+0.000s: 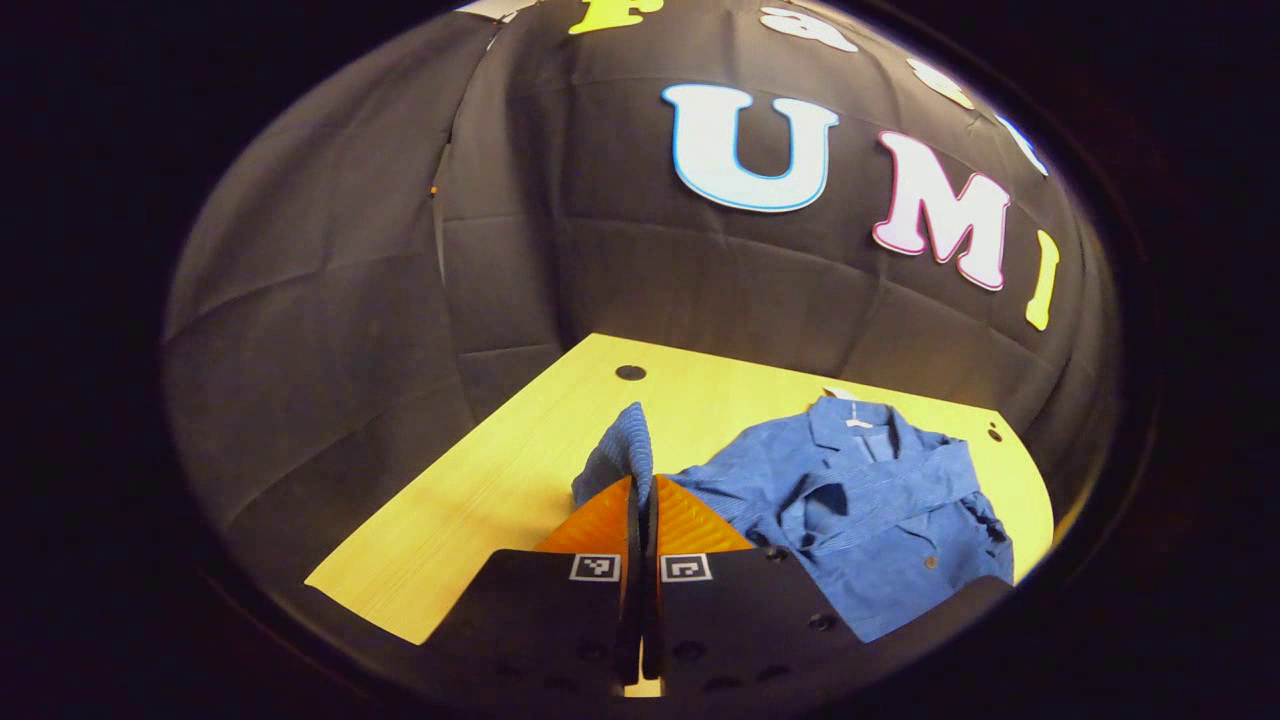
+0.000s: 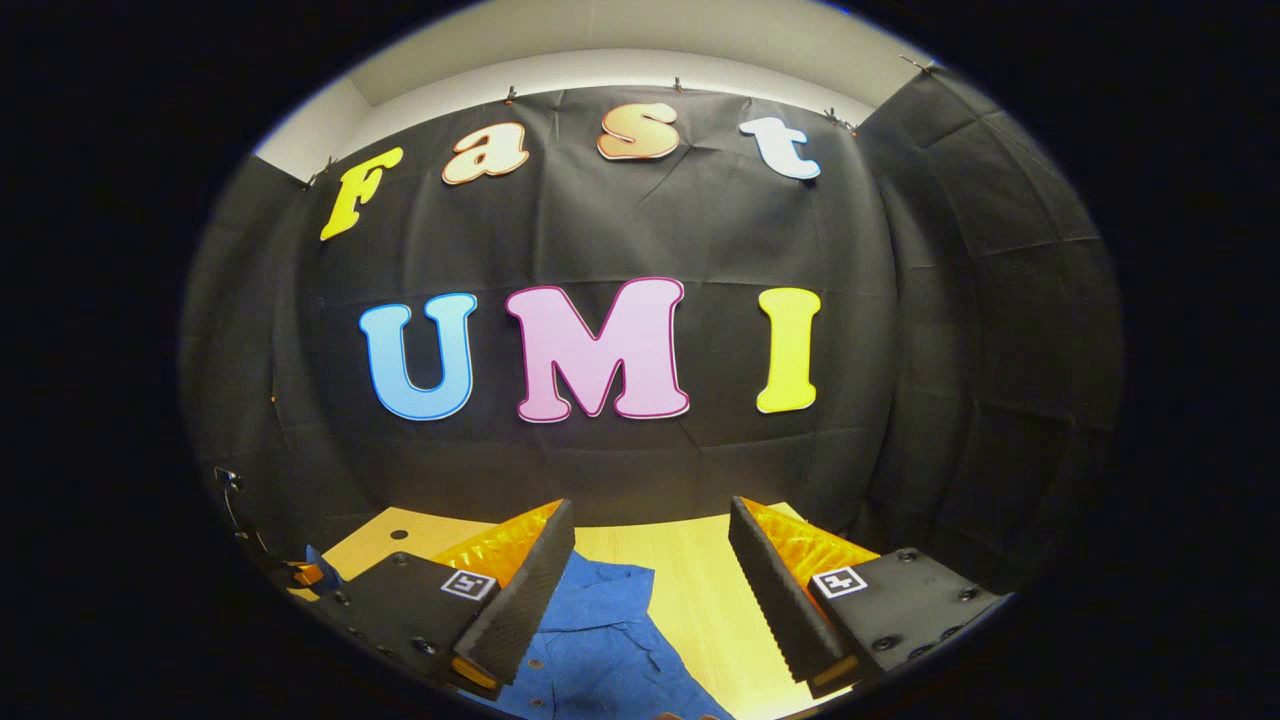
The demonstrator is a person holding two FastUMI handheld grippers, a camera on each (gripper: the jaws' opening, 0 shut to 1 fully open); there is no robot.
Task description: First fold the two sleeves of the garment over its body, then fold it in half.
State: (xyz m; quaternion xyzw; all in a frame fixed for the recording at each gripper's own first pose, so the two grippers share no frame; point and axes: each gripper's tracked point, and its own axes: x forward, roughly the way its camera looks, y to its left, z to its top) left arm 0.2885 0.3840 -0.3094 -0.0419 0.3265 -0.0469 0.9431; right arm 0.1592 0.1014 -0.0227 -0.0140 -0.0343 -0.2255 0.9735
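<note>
Your left claw [image 1: 642,492] is clenched on a sleeve [image 1: 622,450] of the blue garment [image 1: 860,500]. Your right claw [image 2: 650,560] hangs released above the bench [image 2: 700,590].

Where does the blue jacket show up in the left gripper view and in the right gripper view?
Left gripper view: blue jacket lies right of centre, one sleeve lifted by the left gripper.
Right gripper view: bottom centre, by the right gripper.
Shared landmark: yellow table.
</note>
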